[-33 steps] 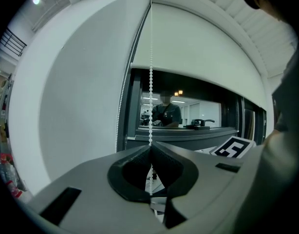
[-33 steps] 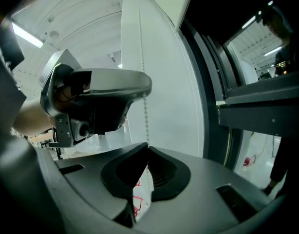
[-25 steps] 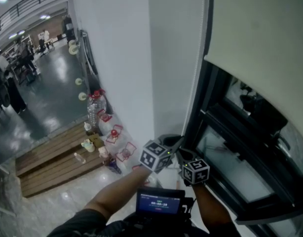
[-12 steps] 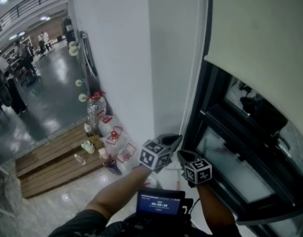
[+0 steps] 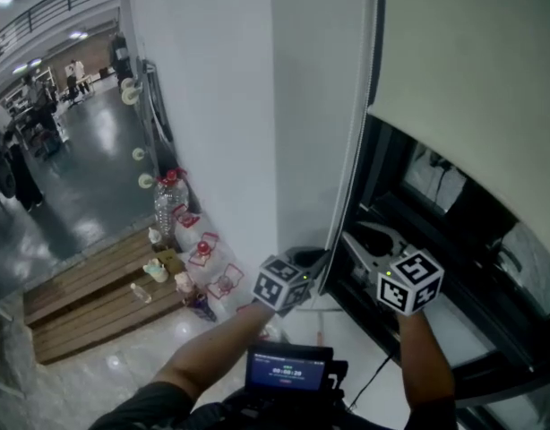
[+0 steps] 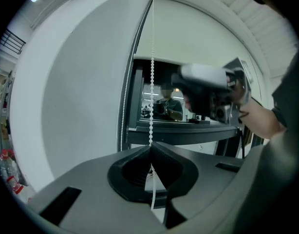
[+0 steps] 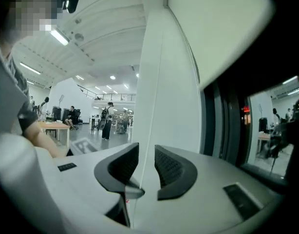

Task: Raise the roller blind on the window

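— Containers?
— Clear plastic water bottle with red cap (image 5: 168, 200), upright beside white wall (image 5: 212, 106), contents unclear. Small bottles (image 5: 158, 267) on wooden platform (image 5: 87, 307). Glossy grey floor (image 5: 78, 177) beyond.
— Blind?
— Cream fabric roller blind (image 5: 472, 70) covers window's upper part. Left tongs (image 6: 151, 147) clamped on white beaded chain (image 6: 152, 82). Right tongs (image 7: 146, 155), just opening, stand apart around it, not touching.

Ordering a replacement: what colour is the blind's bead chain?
White; the bead chain shows best in the left gripper view.
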`<state>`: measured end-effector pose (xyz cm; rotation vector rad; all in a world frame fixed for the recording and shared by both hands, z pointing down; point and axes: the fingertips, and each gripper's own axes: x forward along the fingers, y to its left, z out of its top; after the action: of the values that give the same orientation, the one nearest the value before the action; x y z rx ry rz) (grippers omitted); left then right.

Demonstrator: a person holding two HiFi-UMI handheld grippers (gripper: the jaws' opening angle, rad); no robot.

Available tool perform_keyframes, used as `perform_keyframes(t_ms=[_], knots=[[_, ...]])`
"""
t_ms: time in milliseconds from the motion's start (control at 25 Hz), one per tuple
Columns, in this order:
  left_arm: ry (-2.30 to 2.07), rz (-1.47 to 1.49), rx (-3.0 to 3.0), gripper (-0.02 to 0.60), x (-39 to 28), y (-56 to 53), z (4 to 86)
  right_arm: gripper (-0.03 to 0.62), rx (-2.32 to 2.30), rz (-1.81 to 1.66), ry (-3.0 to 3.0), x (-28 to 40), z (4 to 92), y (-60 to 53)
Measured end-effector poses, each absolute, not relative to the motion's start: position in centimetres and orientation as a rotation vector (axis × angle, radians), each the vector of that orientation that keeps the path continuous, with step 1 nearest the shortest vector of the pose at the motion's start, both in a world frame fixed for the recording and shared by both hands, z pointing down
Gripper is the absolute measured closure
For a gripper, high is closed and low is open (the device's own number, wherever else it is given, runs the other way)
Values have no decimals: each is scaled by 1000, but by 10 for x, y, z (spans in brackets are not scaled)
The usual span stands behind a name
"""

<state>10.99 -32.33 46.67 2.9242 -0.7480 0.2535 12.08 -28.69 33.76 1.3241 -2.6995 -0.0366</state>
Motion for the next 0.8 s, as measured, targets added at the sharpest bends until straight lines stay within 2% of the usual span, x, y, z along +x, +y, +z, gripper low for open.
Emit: perform_keyframes(t_ms=[120,440,720,800], knots=[[-735,245,2918,586,111,-322,467,439,1311,-107,-2827,122,271,-293],[-726,237,2920,586,107,-319,464,439,1309,-283,-2967,107,148,-309],[-709,238,2925,586,105,-314,462,439,1371,-326,-2950,97,111,-332],[-705,230,2921,586,106,-313,462,484,1362,-325,-2968,98,109,-336]])
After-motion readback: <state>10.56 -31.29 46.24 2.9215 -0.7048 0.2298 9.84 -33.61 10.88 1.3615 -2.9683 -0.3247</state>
